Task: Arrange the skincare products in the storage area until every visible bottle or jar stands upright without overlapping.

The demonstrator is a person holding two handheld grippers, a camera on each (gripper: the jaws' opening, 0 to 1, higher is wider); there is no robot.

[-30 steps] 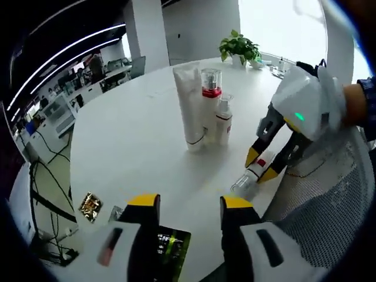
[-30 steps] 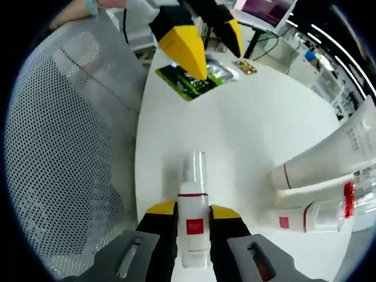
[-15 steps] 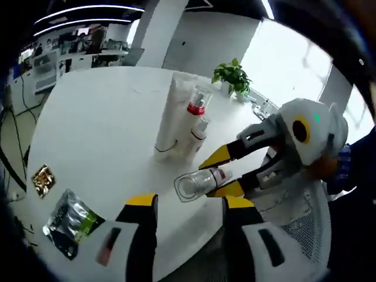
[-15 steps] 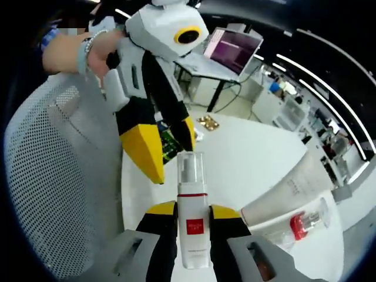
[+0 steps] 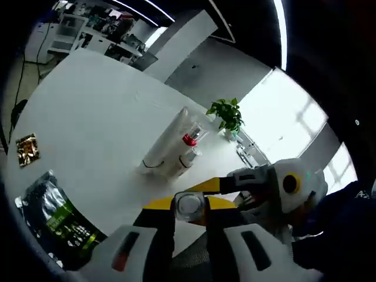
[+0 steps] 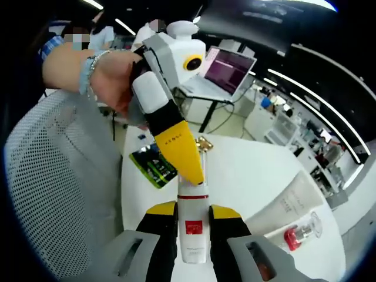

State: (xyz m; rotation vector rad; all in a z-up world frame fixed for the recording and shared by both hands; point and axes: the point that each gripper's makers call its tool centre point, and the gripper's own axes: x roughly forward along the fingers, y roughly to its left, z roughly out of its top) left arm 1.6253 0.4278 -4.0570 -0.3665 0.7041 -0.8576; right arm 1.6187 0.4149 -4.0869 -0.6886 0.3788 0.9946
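Note:
A white pump bottle (image 6: 192,230) with a red label is held off the table, my right gripper (image 6: 192,211) shut on its body. Its clear cap (image 5: 189,205) sits between the jaws of my left gripper (image 5: 189,209), which are closed against it. In the right gripper view the left gripper (image 6: 192,176) comes in from above and its yellow finger (image 6: 178,150) covers the cap. The right gripper (image 5: 211,191) reaches in from the right in the left gripper view. A white tube (image 5: 164,144), a red-capped bottle (image 5: 189,140) and a small bottle (image 5: 187,158) stand together on the white table (image 5: 88,106).
A green packet (image 5: 59,217) and a gold packet (image 5: 26,148) lie near the table's edge. A potted plant (image 5: 226,114) stands at the far side. A grey mesh chair (image 6: 59,194) is beside the table, and a laptop (image 6: 226,70) is on a desk beyond.
The left gripper has closed in from open and now has the bottle's cap between its jaws. The right gripper has lifted the bottle further off the table.

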